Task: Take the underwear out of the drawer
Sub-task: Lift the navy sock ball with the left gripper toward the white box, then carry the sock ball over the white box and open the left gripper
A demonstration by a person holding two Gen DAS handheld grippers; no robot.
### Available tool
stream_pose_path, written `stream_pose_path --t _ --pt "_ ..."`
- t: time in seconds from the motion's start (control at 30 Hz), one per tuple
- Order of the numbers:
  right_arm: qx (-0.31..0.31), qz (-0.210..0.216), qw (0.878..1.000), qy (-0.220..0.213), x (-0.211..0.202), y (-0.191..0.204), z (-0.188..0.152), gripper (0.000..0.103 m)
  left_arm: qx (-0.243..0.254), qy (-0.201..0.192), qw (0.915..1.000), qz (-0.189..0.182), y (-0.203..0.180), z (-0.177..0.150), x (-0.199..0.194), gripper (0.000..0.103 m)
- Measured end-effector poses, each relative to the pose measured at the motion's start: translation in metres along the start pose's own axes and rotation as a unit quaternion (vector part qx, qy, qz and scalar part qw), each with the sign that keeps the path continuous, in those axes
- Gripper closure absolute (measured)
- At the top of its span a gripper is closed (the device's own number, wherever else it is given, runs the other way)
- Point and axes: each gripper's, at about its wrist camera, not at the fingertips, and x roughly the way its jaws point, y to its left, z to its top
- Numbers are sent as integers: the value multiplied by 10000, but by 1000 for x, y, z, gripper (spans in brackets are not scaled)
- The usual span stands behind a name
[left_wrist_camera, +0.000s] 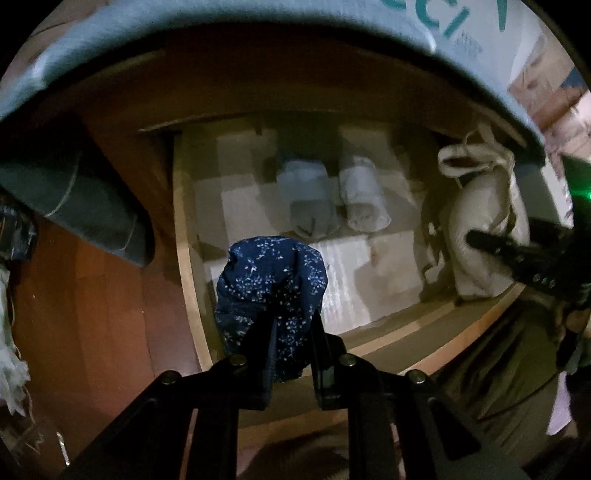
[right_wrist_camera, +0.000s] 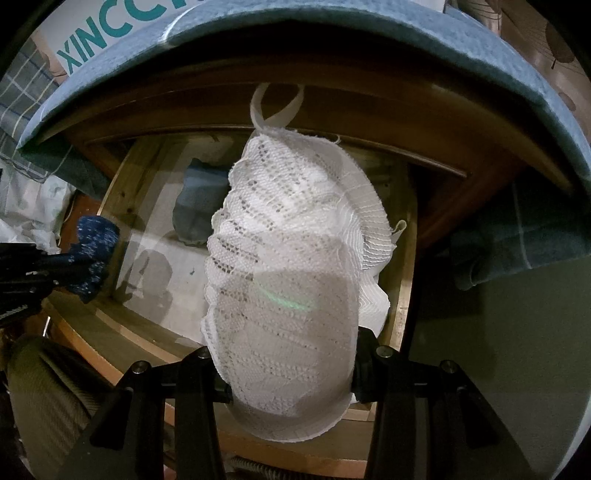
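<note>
My left gripper is shut on a bunched navy underwear with small white flowers, held above the front left corner of the open wooden drawer. Inside the drawer lie a rolled blue-grey piece and a rolled white piece side by side. My right gripper is shut on a white lace underwear, which hangs over the drawer's right side and hides the fingertips. The left wrist view shows that lace piece at the right. In the right wrist view the navy piece appears at the left.
A blue-grey padded edge overhangs the drawer from above. A dark cloth droops at the left over reddish wood. A dark teal blanket hangs at the right. A box with teal lettering lies on top.
</note>
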Motion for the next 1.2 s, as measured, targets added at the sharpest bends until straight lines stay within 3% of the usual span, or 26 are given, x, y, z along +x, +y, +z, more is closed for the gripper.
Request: stream_pose_path --t 0.23,0.73,1.2 --pt "-6 -13 10000 0 1 3 0 62 -332 -495 9982 96 -7 -2 -28 87" --pt "-25 -28 10000 -13 1 3 -1 62 -442 -1421 9888 117 -32 4 -112 87" --pt "-46 -20 10000 -36 -1 3 -3 62 -340 -2490 9679 63 -52 35 -235 87"
